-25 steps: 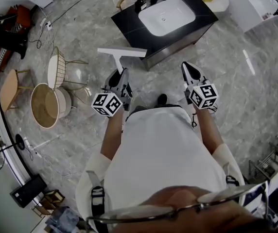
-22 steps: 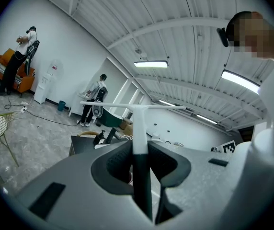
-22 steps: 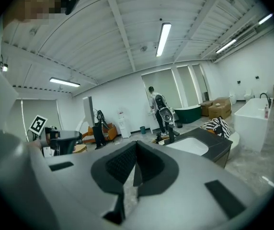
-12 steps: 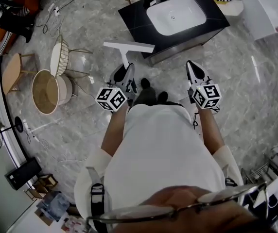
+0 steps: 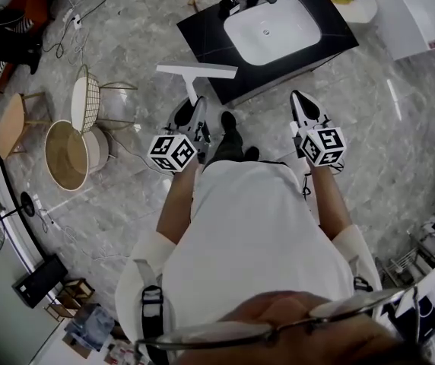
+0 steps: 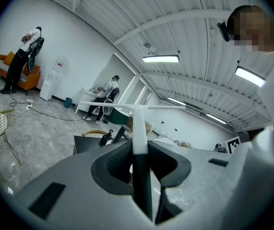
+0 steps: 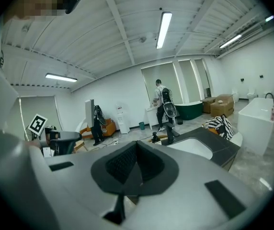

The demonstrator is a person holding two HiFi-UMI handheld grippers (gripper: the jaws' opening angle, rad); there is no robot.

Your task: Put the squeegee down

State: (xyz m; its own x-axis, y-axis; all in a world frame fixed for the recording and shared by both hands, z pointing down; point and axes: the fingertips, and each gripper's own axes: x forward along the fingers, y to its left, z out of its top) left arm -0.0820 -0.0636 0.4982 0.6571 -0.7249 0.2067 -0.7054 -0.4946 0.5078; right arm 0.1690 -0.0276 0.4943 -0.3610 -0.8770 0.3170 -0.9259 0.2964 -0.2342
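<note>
Left tool [image 5: 189, 112]: I see it clamped on the handle of the white T-shaped plastic squeegee [image 5: 197, 71], blade at the far end, held in the air near the black desk [image 5: 202, 35] with its white oval basin [image 5: 271, 20] | Right tool [image 5: 300, 105]: jaws together, holding nothing, right of the squeegee.

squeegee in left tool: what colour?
The squeegee is white, with a black lower handle; best in the left gripper view.
</note>
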